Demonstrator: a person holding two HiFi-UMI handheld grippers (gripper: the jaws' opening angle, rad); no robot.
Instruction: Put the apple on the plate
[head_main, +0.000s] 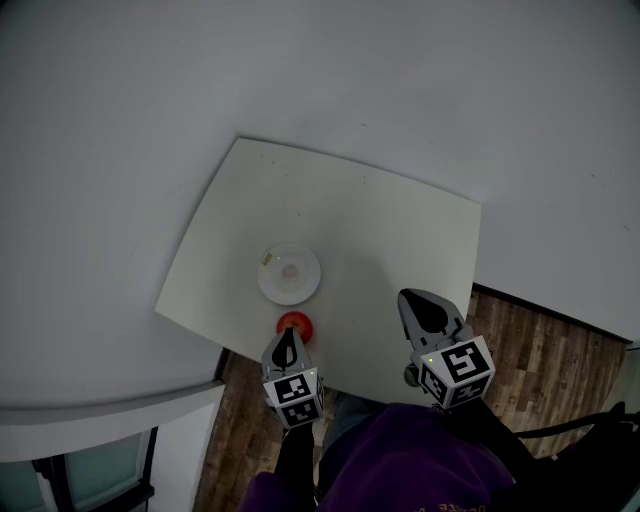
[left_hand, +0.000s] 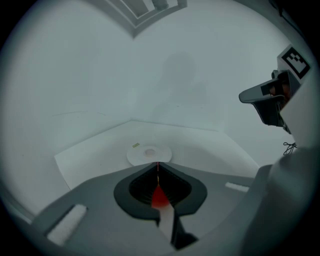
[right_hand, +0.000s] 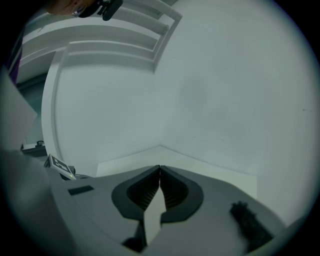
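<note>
Left gripper (head_main: 288, 345) closed and poised just short of the apple (head_main: 294, 324); the pick-up has not begun.

Nearest the person, both grippers hang over the near edge of the bench (head_main: 380, 230). The left one's jaws are pressed together on nothing, and its own view shows only a sliver of red through the slit below the tips. The right gripper (head_main: 425, 310) is likewise closed and empty, well off to the side. The apple sits on the bench just beyond the left tips, and just past it lies the bare white plate (head_main: 305, 285). The step in hand looks like the approach. Next the left jaws must spread wider than the apple, drop around it, close, and carry it forward onto the plate.
</note>
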